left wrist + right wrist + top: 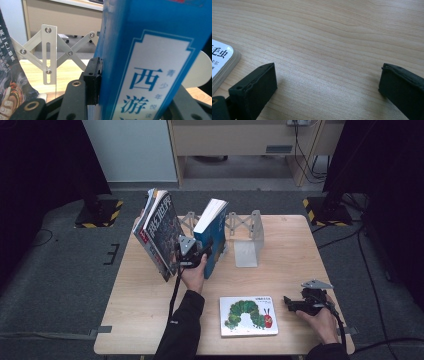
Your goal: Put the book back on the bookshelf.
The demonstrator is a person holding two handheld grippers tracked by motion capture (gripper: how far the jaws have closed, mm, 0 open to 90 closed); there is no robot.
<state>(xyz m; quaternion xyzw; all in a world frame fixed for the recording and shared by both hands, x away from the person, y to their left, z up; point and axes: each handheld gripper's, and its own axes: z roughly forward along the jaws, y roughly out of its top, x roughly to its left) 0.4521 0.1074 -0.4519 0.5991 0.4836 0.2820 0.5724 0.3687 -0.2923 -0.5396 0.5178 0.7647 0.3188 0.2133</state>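
A thick blue book stands on the wooden table, tilted to the left. My left gripper is shut on its lower part. In the left gripper view the left pad presses flat against the blue book, which bears Chinese characters on a white label. A few dark-covered books lean to the left just beside it. My right gripper rests low over the table at the front right. Its jaws are wide open with bare wood between them.
A metal extendable book rack stands behind the blue book, and its scissor links show in the left gripper view. A caterpillar picture book lies flat at the front, its corner left of my right gripper.
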